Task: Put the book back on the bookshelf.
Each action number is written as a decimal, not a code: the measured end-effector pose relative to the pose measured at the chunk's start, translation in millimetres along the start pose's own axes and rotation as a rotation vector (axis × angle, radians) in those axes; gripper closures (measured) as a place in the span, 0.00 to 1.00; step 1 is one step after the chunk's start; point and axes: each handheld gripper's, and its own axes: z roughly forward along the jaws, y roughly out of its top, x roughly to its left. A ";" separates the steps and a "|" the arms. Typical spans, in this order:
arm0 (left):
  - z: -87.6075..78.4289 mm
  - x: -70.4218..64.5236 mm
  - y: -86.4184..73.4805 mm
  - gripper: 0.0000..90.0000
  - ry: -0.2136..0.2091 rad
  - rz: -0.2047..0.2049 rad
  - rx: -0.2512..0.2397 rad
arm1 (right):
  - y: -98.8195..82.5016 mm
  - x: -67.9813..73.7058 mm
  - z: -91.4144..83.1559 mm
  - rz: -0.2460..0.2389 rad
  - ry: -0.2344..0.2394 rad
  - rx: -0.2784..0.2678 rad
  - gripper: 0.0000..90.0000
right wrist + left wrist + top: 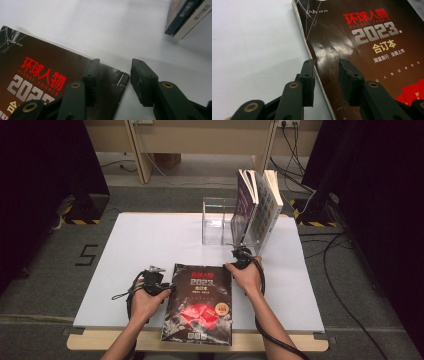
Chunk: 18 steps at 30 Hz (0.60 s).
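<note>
A dark magazine [199,304] with red and silver lettering lies flat at the near edge of the white bench [145,245], its near end hanging a little over the wooden lip; the person's hands sit at either side of it. The left gripper [167,289] is at the magazine's left edge, about halfway up; seen in the left gripper view, its fingers [308,81] stand apart, astride the spine edge of the magazine [362,50], one over bare bench and one over the cover, and neither seems to press on it, though the angle makes that hard to be sure of. The right gripper [239,254] is at the far right corner; in the right gripper view its fingers [143,82] are likewise apart, with the scuffed corner of the magazine [50,82] in the gap and nothing clamped. Farther off, right of centre, a clear acrylic stand [216,220] holds two books [257,210] upright, leaning rightward; they also appear at the top right of the right gripper view [187,15].
</note>
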 end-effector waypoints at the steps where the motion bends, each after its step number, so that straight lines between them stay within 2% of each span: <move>1: 0.5 -0.7 -0.3 0.73 0.000 0.003 0.002 | 0.0 -0.5 0.1 -0.002 -0.001 -0.003 0.66; 7: 3.5 -2.8 -1.6 0.73 -0.005 0.004 0.011 | 1.4 -0.5 1.1 0.002 0.004 0.002 0.66; 10: 4.7 -3.5 -2.3 0.72 0.005 0.020 0.022 | 1.2 -0.5 1.3 0.002 0.007 0.002 0.66; 13: 6.4 -4.7 -3.5 0.72 0.016 0.031 0.029 | -0.1 -2.7 1.2 0.022 0.025 -0.011 0.65; 15: 6.5 -5.0 -3.5 0.72 0.018 0.028 0.030 | -1.2 -4.8 1.0 0.058 0.043 -0.020 0.65; 18: 6.9 -5.9 -3.1 0.72 0.020 0.029 0.033 | -2.9 -5.2 0.9 0.054 0.047 -0.033 0.65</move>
